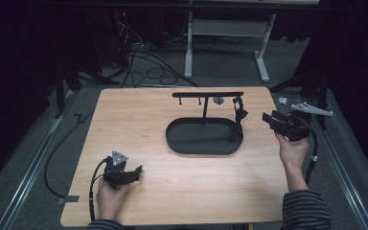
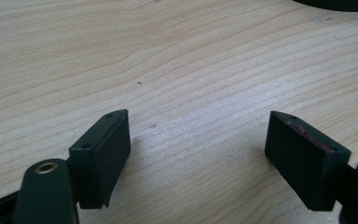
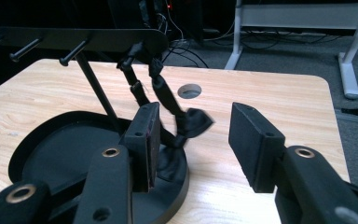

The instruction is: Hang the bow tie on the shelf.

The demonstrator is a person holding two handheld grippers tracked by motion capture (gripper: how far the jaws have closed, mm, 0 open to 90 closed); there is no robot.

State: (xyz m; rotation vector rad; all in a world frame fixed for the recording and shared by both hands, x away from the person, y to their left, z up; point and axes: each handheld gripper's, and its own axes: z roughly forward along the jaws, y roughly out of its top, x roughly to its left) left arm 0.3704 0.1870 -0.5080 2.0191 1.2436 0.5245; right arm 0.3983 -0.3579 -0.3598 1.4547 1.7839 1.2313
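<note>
L gripper [image 1: 135,172]: lower left of the high view, resting on the worktop [image 1: 139,120] in your left hand. Fingers [image 2: 103,154] spread wide, nothing but bare wood between them. Idle, well apart from the stand.

Stand [image 1: 206,103]: centre of the high view, a bit right. Black oval tray [image 1: 182,143] as base, thin post, flat bar on top w/ pegs pointing down.

Pegs: in the R gripper view, the three at upper left of the frame look bare.

Strap [image 3: 168,100]: black, hangs from the right end of the bar, upper centre of the R gripper view. Its lower part sags to the tray's near rim & bunches there. Whether it's looped over a peg or just draped, can't tell.

R gripper [image 1: 271,120]: right of centre in the high view, in your right hand, just beside the tray's right end, pointing at the strap. Fingers [image 3: 254,140] apart, pinching nothing; strap sits beyond the left finger, not between the two.

Progress: looks like the hanging part is done, since the strap is on the bar & you've got no grip on it. Left, I'd guess: pull your R hand clear, check the strap stays put.
</note>
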